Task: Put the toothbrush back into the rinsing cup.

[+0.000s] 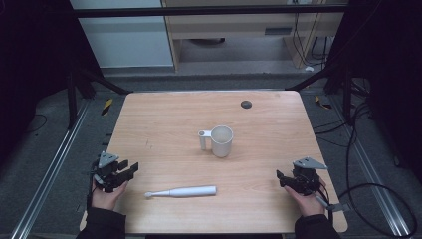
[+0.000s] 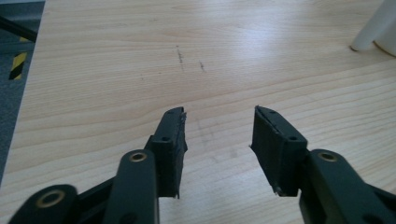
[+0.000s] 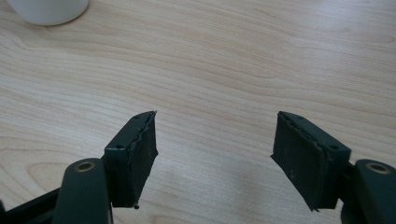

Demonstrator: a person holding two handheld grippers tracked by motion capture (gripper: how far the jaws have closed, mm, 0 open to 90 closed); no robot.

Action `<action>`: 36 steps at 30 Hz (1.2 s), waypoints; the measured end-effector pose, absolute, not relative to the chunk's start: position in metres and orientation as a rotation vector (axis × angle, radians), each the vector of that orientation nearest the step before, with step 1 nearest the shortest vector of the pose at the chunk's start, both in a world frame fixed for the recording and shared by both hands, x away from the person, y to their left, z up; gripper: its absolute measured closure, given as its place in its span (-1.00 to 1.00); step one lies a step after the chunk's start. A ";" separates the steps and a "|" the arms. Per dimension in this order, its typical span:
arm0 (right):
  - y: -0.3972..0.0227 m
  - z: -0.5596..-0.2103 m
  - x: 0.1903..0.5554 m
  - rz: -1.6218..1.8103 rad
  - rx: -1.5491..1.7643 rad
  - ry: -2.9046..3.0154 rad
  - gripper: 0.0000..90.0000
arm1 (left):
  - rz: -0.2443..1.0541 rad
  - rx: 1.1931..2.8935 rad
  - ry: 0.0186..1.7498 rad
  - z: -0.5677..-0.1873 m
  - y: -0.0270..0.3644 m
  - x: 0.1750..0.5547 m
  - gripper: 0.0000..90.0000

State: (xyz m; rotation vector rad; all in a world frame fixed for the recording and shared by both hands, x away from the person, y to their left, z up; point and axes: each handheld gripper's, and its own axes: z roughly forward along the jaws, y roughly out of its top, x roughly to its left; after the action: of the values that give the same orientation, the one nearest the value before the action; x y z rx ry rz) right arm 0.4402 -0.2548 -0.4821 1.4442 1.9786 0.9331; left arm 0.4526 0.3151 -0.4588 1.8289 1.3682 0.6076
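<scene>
White toothbrush (image 1: 181,191) flat on counter (image 1: 164,114) btw my hands, head to left | cup (image 1: 221,141) upright behind, ready to take it | L fingers (image 1: 128,170) apart, empty | R fingers (image 1: 281,179) apart, empty

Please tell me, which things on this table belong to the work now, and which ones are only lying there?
Belong to the work:
electric toothbrush, lying flat between the grippers
white cup, upright
left gripper, open
right gripper, open

Only lying there:
dark round spot near the table's far edge
</scene>
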 end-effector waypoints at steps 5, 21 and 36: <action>-0.254 -0.481 0.436 0.940 1.423 1.982 -0.32 | 0.565 1.837 1.355 -0.456 0.308 0.448 0.45; -0.250 -0.480 0.433 0.938 1.394 2.017 -0.30 | 0.446 1.951 1.244 -0.452 0.286 0.427 0.97; -0.249 -0.481 0.433 0.926 1.393 2.027 -0.31 | 0.331 2.088 1.133 -0.459 0.265 0.416 0.99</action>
State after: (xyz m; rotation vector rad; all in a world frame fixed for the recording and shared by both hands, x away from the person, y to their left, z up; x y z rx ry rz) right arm 0.4333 -0.2491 -0.4814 1.3931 2.0267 0.9258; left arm 0.4161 0.2649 -0.4589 2.0884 1.1334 0.3313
